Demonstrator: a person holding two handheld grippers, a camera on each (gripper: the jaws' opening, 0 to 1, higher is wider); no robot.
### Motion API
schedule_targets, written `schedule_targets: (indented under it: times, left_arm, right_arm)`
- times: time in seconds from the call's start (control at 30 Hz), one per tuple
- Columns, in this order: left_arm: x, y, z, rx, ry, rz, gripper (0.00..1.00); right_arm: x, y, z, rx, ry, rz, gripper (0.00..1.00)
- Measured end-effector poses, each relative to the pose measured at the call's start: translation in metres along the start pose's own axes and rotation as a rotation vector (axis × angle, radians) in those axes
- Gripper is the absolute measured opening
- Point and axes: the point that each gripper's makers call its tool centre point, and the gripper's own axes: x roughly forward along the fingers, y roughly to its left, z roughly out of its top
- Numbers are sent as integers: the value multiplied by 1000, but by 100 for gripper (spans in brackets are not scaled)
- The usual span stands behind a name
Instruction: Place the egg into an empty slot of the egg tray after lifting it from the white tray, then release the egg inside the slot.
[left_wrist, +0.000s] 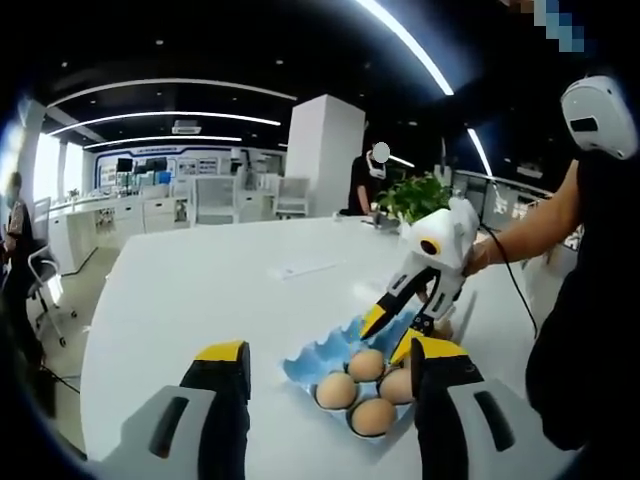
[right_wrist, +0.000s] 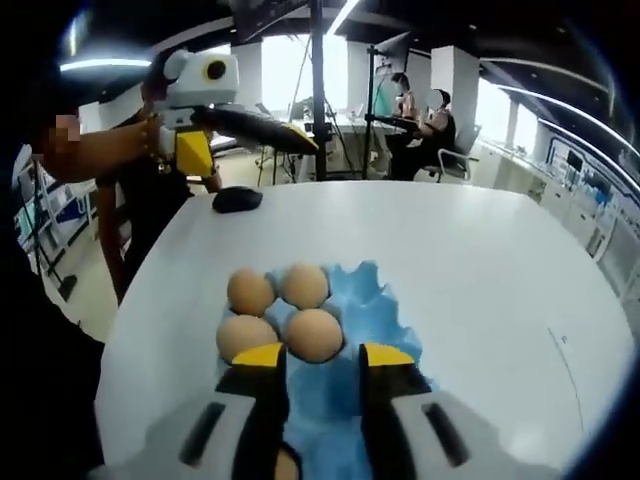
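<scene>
A blue egg tray (left_wrist: 318, 358) lies on the white table (left_wrist: 220, 290), with several brown eggs (left_wrist: 337, 390) in its near slots. My left gripper (left_wrist: 330, 352) hangs open above the table's near edge, just short of the tray, with nothing between its jaws. My right gripper (left_wrist: 388, 335) reaches in from the right, jaws apart over the tray's far side. In the right gripper view, the right gripper (right_wrist: 322, 355) is open over the blue tray (right_wrist: 385, 310), its tips just short of the eggs (right_wrist: 313, 333). Part of another egg (right_wrist: 285, 466) peeks out low between the jaws. The left gripper (right_wrist: 240, 135) is held up at the top left.
A person's arm and dark clothes (left_wrist: 590, 300) stand at the table's right side. A black mouse-like object (right_wrist: 237, 198) lies near the far edge. A potted plant (left_wrist: 420, 195), a stand pole (right_wrist: 318, 90) and seated people (right_wrist: 430, 130) are beyond the table.
</scene>
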Motion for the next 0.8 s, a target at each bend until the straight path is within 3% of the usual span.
schedule_targets:
  times: [0.43, 0.8]
  left_arm:
    - [3, -2, 2, 3, 1, -6, 66]
    - [4, -3, 2, 9, 4, -9, 65]
  right_arm:
    - [-35, -14, -15, 62, -27, -74, 28]
    - [-74, -23, -53, 130, 0, -154, 27]
